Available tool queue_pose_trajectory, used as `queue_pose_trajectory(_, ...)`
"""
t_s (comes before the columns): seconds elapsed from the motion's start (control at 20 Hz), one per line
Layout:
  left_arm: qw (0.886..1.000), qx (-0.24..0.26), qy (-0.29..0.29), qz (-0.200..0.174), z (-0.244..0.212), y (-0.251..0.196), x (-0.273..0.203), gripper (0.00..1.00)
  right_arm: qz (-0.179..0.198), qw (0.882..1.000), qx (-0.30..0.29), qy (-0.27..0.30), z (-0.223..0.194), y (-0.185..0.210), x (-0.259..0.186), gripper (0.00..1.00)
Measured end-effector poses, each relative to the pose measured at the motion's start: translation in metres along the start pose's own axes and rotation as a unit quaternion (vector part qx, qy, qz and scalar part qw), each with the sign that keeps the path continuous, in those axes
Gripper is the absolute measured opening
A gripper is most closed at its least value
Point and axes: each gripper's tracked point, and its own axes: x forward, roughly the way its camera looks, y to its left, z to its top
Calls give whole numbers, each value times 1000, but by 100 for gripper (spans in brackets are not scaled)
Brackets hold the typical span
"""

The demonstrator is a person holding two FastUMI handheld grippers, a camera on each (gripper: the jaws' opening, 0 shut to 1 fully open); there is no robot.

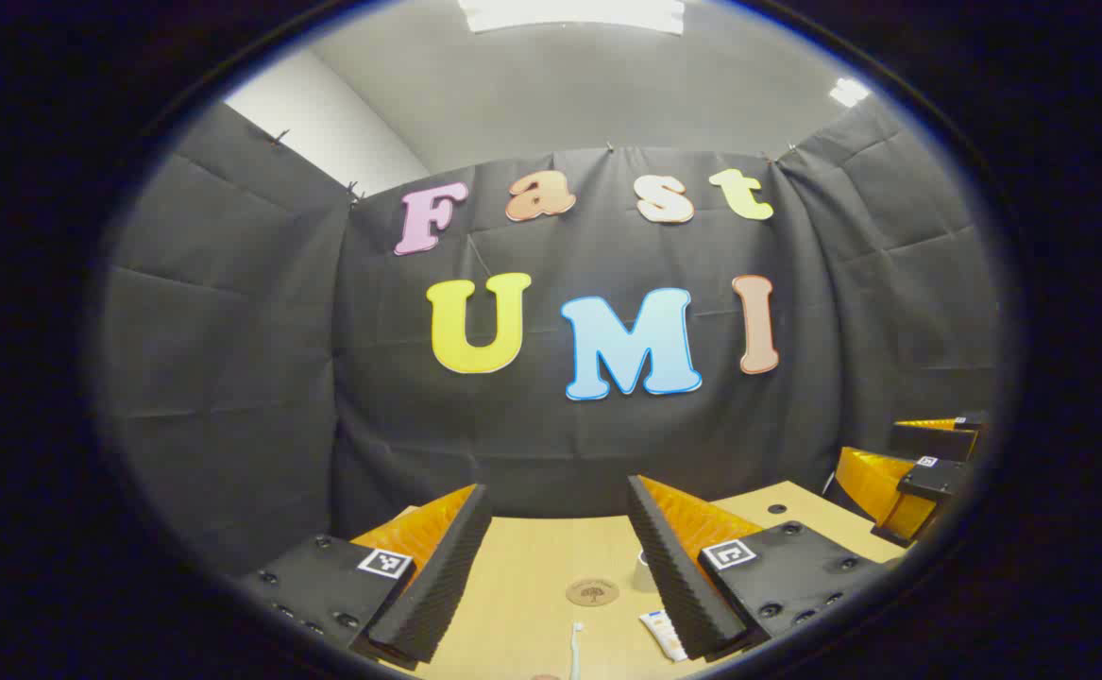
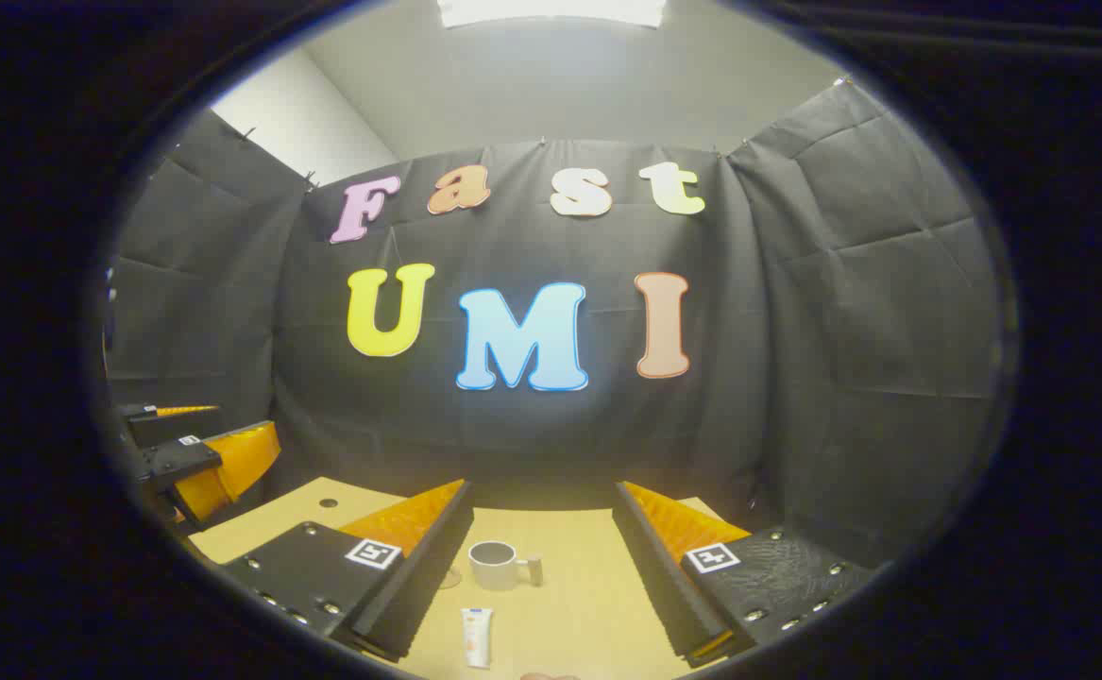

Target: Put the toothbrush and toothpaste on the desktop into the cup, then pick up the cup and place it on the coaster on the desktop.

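Nothing is in the cup yet, so your step appears to be the first pick. Nearest you in the left gripper view, the toothbrush (image 1: 575, 650) lies on the desktop (image 1: 532, 576) at the bottom edge, between the spread fingers, with the toothpaste (image 1: 662, 634) just beside it, partly behind that gripper's right finger. Beyond them sits the round coaster (image 1: 592, 592). Your left gripper (image 1: 560, 576) is wide open and holds nothing.

In the right gripper view, the toothpaste (image 2: 476, 637) lies nearest, and the cup (image 2: 498, 564) stands farther back, upright, its handle toward that view's right. Your right gripper (image 2: 541, 571) is also wide open and empty.

Both grippers are held above the desk, pointing forward at the back wall, not down. Tilt one down over its target, centre the fingers across the narrow width, then close gently. Each gripper is visible at the edge of the other's view, so keep them apart.
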Motion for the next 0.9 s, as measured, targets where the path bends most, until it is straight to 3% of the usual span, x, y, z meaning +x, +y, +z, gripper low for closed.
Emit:
queue_pose_trajectory(0.25,1000,-7,7,-14,-7,-20,20,95,17,1000,4,2,4,6,19,94)
queue_pose_trajectory(0.3,1000,-8,6,-16,-9,-22,22,100,18,1000,2,1,4,6,21,94)
queue_pose_trajectory(0.75,1000,-6,-2,-21,-5,-32,34,95,26,1000,-1,-1,3,7,34,94)
queue_pose_trajectory(0.8,1000,-7,0,-20,-7,-32,35,100,28,1000,-2,2,0,7,34,94)
queue_pose_trajectory(0.9,1000,-8,5,-18,-10,-31,35,100,30,1000,-4,6,-2,9,35,94)
